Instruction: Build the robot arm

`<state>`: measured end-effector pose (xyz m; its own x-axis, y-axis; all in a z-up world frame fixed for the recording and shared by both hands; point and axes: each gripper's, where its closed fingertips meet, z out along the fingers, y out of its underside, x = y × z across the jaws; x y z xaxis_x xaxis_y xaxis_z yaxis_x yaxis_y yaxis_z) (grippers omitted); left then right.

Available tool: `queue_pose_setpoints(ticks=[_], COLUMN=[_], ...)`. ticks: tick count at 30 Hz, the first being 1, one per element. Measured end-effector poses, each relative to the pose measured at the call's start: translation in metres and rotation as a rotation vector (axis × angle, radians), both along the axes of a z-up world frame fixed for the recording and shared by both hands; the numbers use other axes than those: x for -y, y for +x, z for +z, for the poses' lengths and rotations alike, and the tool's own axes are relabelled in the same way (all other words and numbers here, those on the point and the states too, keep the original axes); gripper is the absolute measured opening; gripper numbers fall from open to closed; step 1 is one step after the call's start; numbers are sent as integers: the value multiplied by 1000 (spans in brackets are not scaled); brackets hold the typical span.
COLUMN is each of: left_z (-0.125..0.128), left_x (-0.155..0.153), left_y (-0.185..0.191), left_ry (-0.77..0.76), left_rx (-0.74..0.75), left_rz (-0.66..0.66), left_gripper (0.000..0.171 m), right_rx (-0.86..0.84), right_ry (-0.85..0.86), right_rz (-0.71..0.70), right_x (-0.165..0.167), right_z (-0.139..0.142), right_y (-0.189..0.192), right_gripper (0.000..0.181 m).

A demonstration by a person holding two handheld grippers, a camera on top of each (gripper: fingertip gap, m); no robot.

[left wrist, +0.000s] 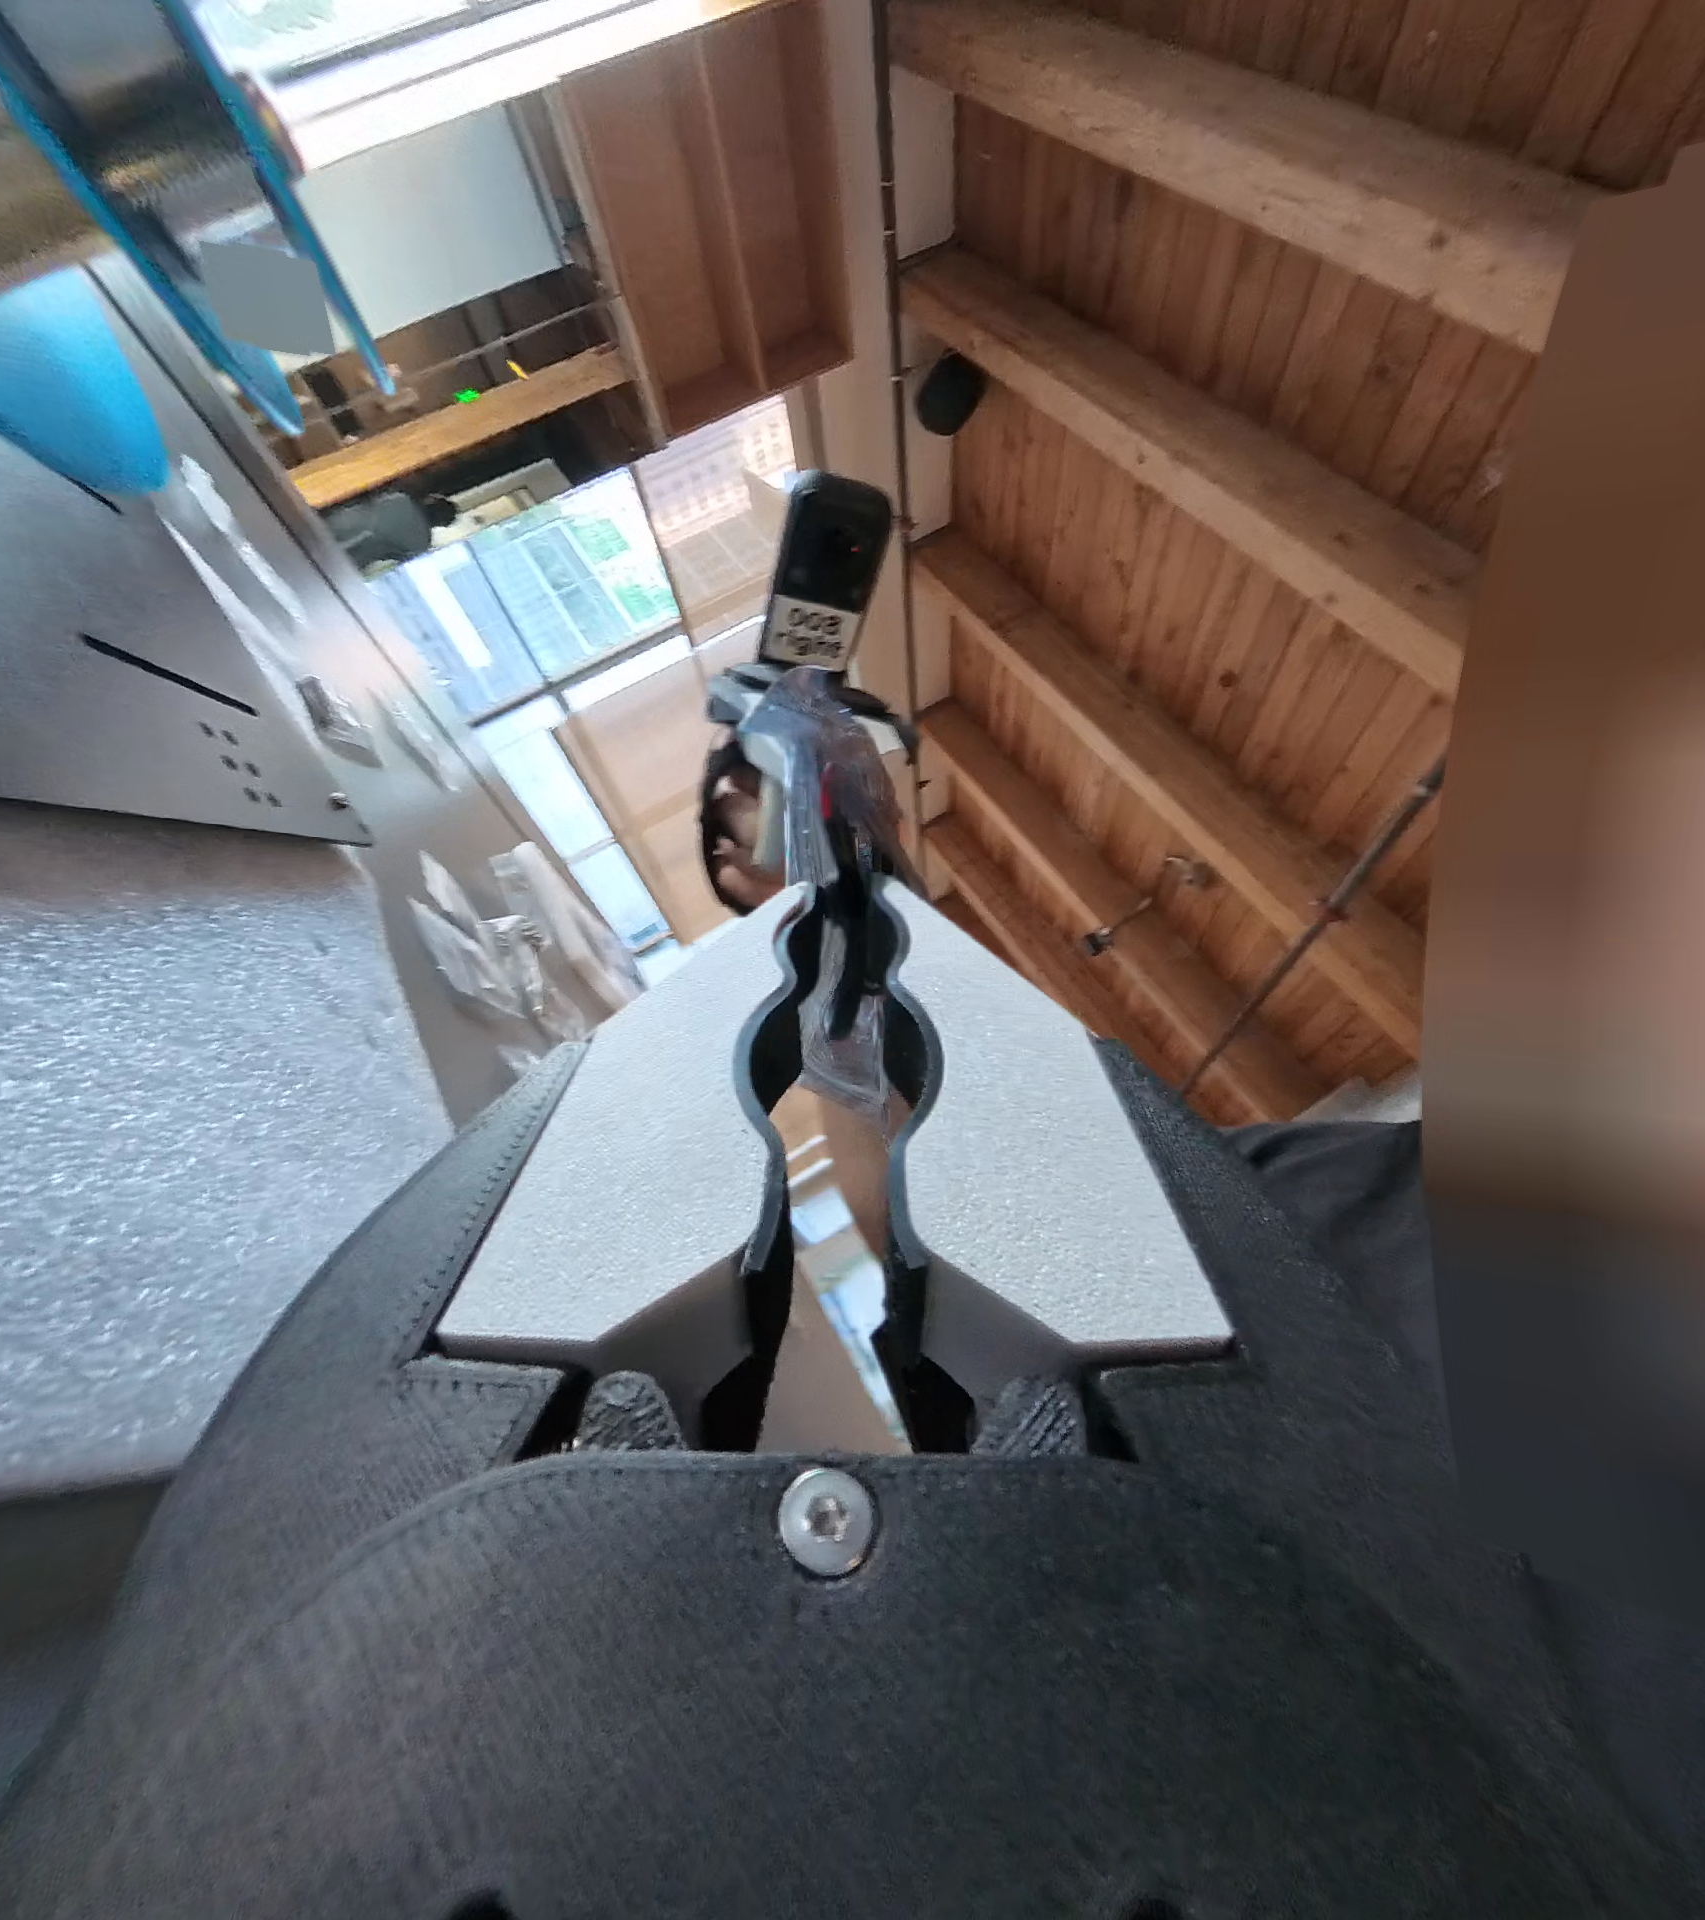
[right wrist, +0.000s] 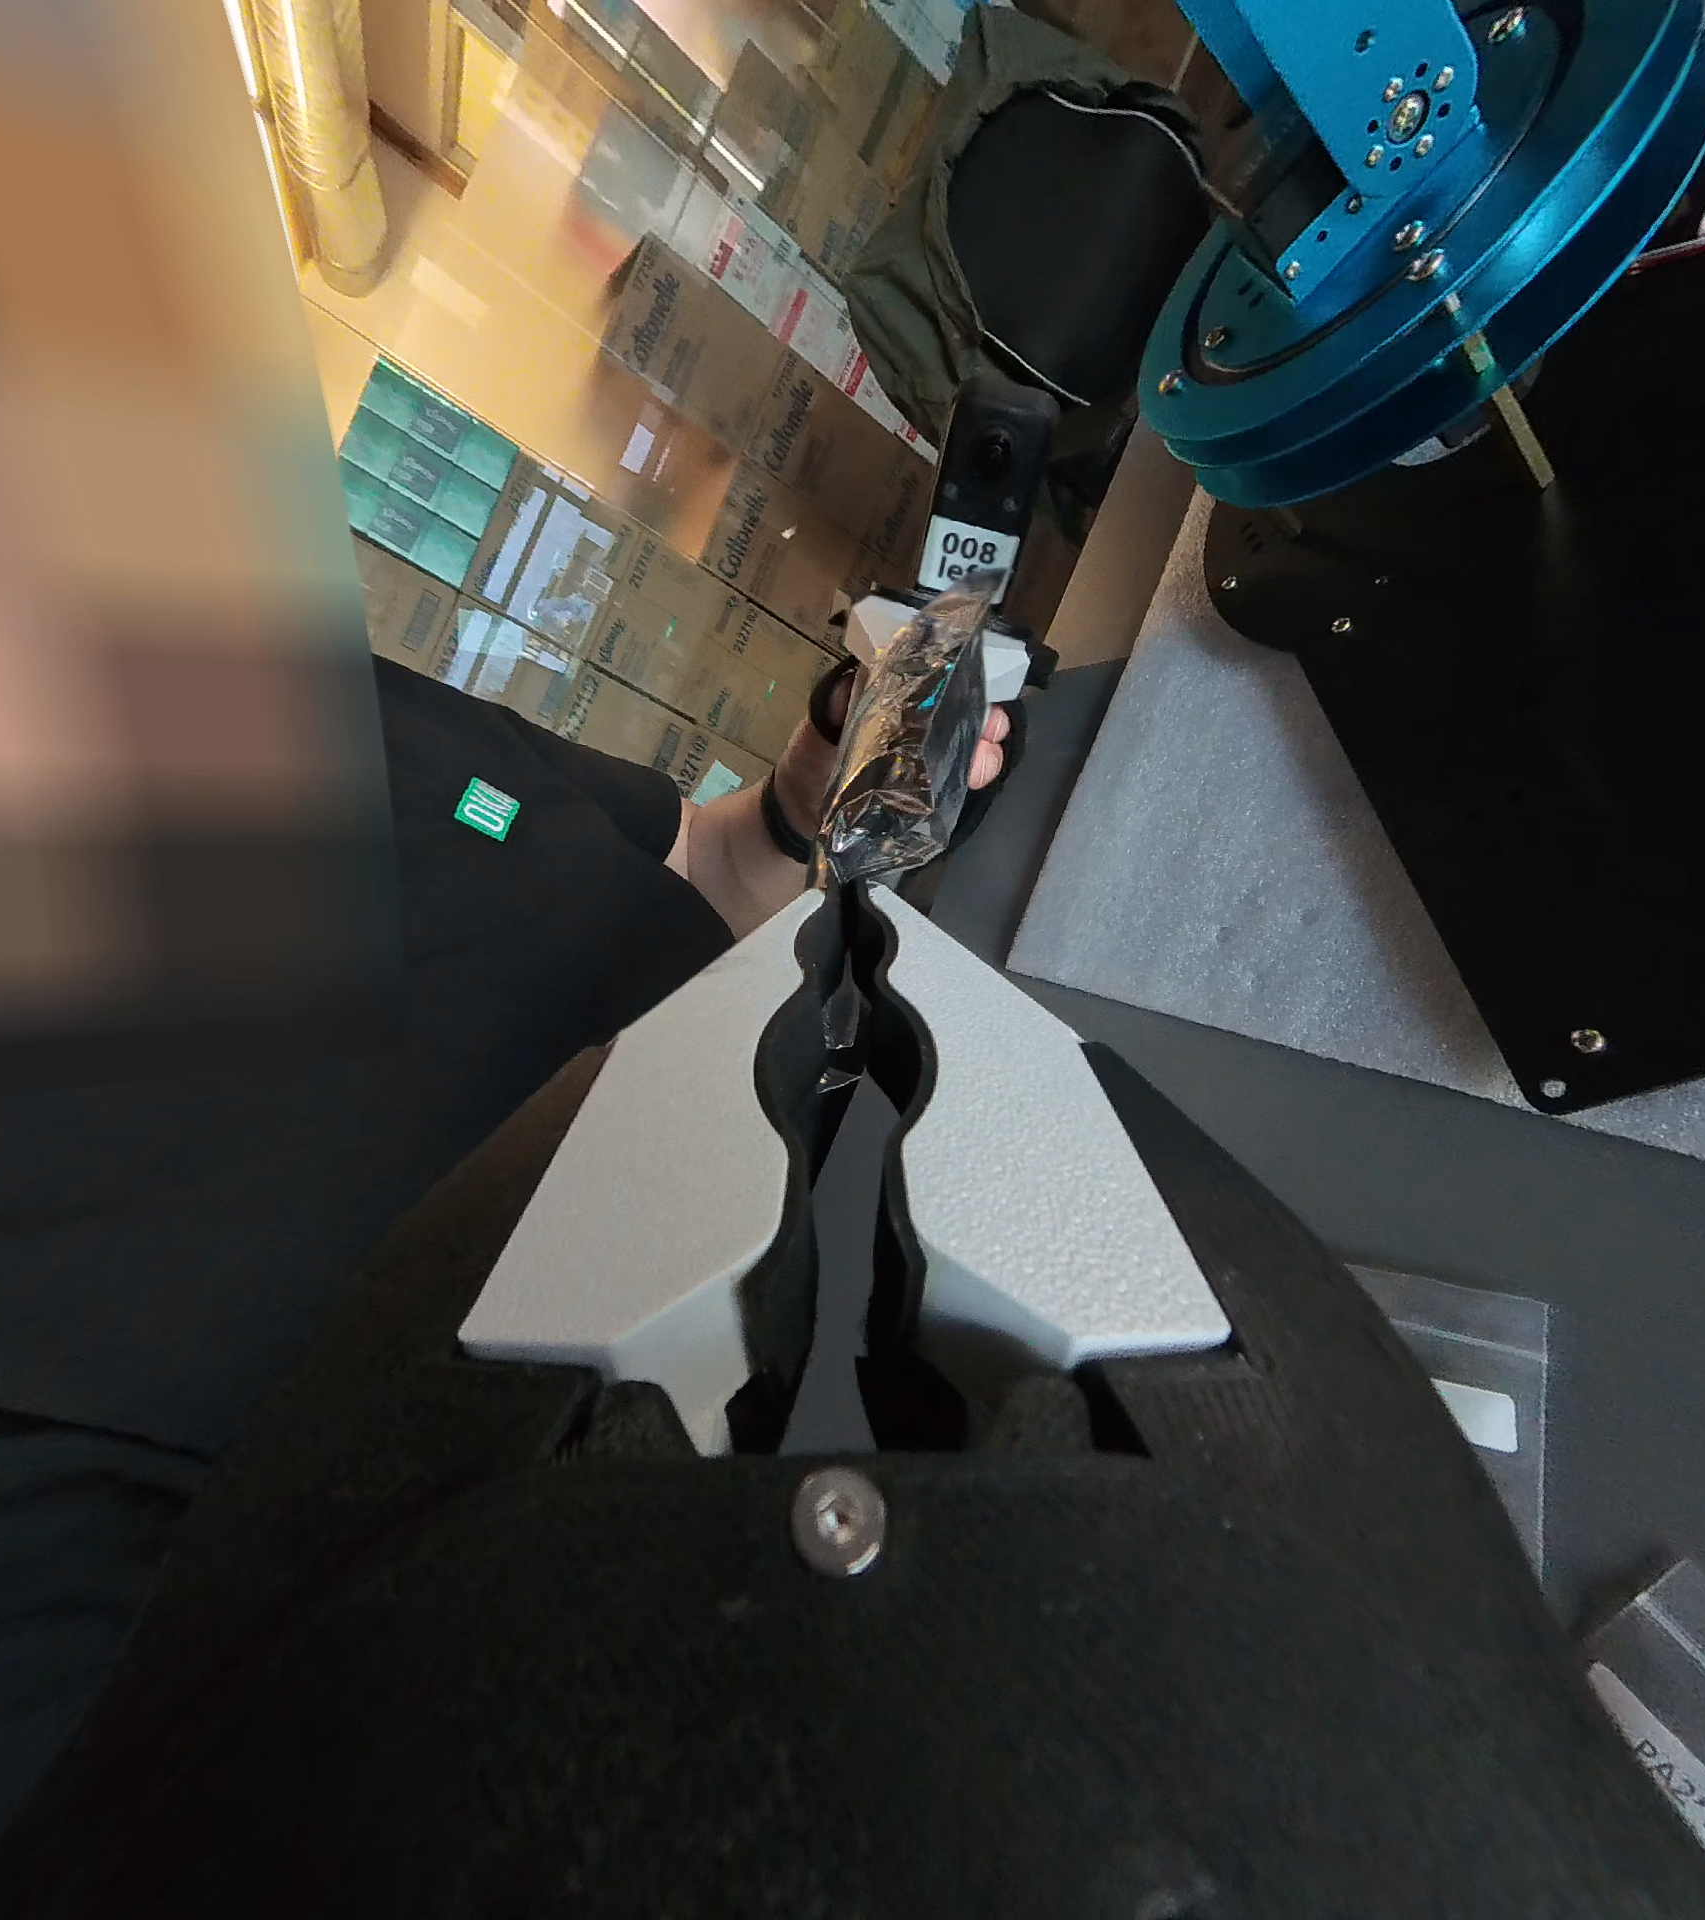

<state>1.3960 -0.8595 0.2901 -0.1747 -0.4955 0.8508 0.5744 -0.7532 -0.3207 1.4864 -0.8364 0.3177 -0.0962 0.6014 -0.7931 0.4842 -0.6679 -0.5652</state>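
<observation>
Wooden ceiling beams (left wrist: 1191, 436) are looming behind; both grippers, left gripper (left wrist: 832, 914) and right gripper (right wrist: 843, 904), are clamping a clear plastic bag (right wrist: 905, 748) stretched between their jaws.

Left tongs (left wrist: 832, 935), tips nearly closed, pinching one end of a crumpled clear plastic bag (left wrist: 843, 1023). Right tongs (left wrist: 791, 800) grip its far end, a labelled black camera (left wrist: 827, 566) mounted on them. Grey foam (left wrist: 100, 1039) and a blue metal disc (left wrist: 204, 208) lie at left; wooden beams (left wrist: 1191, 468) at right.
</observation>
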Motion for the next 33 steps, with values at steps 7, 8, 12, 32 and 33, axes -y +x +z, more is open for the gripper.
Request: queue_pose_setpoints(ticks=[7,8,12,32,33], left_z=[-12,-13,-24,-60,-61], left_x=[-4,-5,-14,-14,-14], left_y=[4,3,1,-8,-7], left_ry=[-29,-41,-133,-284,-279], left_rx=[-127,-134,-149,-281,-297], left_rz=[-31,-34,-38,-51,-48], left_gripper=[2,2,2,0,0], right_rx=[-29,-35,-47,-43,-43], right_ry=[-61,-79,-150,-283,-279], right_rz=[-14,-20,-63,-154,-144], right_x=[-6,-7,-16,-24,-22], right_z=[-11,-14,-29,-59,-52], right_y=[3,3,3,15,12], right_gripper=[0,0,0,0,0])
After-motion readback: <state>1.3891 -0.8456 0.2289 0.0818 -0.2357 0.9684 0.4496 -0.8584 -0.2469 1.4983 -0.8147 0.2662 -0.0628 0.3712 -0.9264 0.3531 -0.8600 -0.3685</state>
